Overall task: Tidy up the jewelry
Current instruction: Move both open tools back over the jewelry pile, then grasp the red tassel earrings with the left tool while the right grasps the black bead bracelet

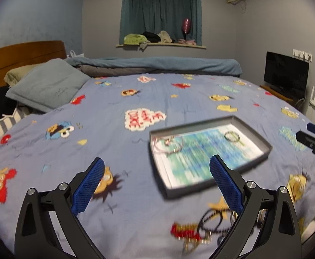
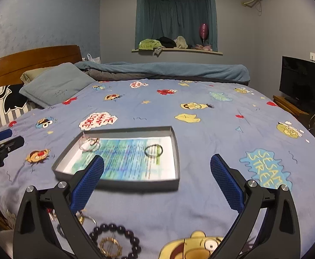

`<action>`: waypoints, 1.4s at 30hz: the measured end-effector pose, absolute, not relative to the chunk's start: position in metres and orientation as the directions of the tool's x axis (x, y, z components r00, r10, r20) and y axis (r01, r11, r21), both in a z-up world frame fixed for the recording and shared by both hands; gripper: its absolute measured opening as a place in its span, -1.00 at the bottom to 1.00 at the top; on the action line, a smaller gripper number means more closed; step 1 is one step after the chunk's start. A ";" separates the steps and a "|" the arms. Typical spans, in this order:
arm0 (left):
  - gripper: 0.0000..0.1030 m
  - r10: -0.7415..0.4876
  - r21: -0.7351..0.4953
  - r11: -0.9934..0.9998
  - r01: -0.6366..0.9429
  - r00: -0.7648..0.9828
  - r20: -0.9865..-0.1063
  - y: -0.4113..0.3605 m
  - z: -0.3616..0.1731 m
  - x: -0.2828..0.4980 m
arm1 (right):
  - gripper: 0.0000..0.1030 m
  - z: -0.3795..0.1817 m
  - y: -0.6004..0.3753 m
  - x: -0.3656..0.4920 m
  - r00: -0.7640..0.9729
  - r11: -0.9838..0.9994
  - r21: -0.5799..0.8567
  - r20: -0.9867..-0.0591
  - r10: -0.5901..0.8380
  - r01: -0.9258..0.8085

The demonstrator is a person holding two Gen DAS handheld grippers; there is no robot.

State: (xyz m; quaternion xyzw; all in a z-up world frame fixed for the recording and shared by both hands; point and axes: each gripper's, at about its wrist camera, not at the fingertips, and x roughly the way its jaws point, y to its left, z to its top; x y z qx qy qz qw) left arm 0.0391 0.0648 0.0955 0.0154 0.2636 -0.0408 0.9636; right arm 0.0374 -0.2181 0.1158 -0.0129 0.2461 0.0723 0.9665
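Observation:
A shallow grey tray (image 1: 265,144) (image 2: 177,142) with a printed blue-green sheet inside lies on the bed. In it rest a dark ring bracelet (image 1: 232,137) (image 2: 153,150) and a tangle of thin chains (image 1: 168,145) (image 2: 89,144). Loose jewelry lies near the bed's front edge: black cords and gold pieces (image 1: 209,222), a dark bead bracelet (image 2: 116,240) and a gold ring (image 2: 110,247). My left gripper (image 1: 156,169) is open and empty, above the bed before the tray. My right gripper (image 2: 157,168) is open and empty too, over the tray's near edge.
The bed wears a blue cartoon-print cover (image 2: 211,129). Pillows (image 1: 47,84) and a wooden headboard (image 2: 32,60) stand at the left, a rolled blue blanket (image 2: 168,71) at the far side. A television (image 2: 302,82) sits on a low stand at the right.

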 end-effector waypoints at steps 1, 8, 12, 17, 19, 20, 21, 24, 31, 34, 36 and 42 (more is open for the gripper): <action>0.88 -0.069 0.010 0.996 0.086 0.856 -0.512 0.064 0.092 0.035 | 0.89 0.112 -0.218 0.034 0.867 0.989 0.007 -0.481 0.131 -0.145; 0.88 -0.049 0.013 0.998 0.066 0.839 -0.542 0.065 0.063 0.016 | 0.89 0.085 -0.222 0.020 0.847 0.990 0.017 -0.516 0.127 -0.139; 0.88 -0.056 0.002 0.998 0.068 0.829 -0.556 0.065 0.047 0.007 | 0.89 0.071 -0.224 0.012 0.840 0.991 0.026 -0.529 0.124 -0.130; 0.88 -0.039 0.037 0.997 0.072 0.829 -0.557 0.061 0.026 -0.006 | 0.89 0.049 -0.223 0.006 0.841 0.993 0.027 -0.530 0.110 -0.113; 0.88 -0.065 0.014 0.996 0.089 0.819 -0.570 0.058 0.017 -0.008 | 0.89 0.040 -0.221 0.002 0.857 0.995 0.006 -0.508 0.093 -0.104; 0.88 -0.078 0.006 0.995 0.099 0.812 -0.578 0.057 0.013 -0.008 | 0.89 0.035 -0.220 0.000 0.862 0.995 -0.003 -0.498 0.089 -0.104; 0.88 -0.085 0.005 0.994 0.108 0.807 -0.584 0.055 0.010 -0.007 | 0.89 0.030 -0.219 -0.001 0.864 0.994 -0.010 -0.496 0.091 -0.110; 0.88 -0.101 0.019 0.990 0.138 0.806 -0.583 0.048 0.002 -0.009 | 0.89 0.020 -0.213 0.000 0.844 0.989 -0.030 -0.525 0.107 -0.144; 0.85 -0.145 0.020 0.980 0.197 0.781 -0.607 0.042 -0.011 -0.011 | 0.89 0.016 -0.219 -0.003 0.840 0.988 -0.022 -0.530 0.118 -0.152; 0.77 -0.158 0.031 0.976 0.218 0.790 -0.592 0.039 -0.011 -0.015 | 0.89 0.014 -0.219 -0.003 0.831 0.985 -0.014 -0.540 0.136 -0.170; 0.53 -0.182 0.021 0.970 0.240 0.788 -0.588 0.039 -0.009 -0.016 | 0.89 0.014 -0.218 -0.003 0.826 0.982 -0.018 -0.543 0.148 -0.188; 0.09 -0.208 0.011 0.961 0.275 0.756 -0.621 0.034 -0.015 -0.010 | 0.71 0.014 -0.210 -0.005 0.815 0.971 -0.030 -0.551 0.182 -0.237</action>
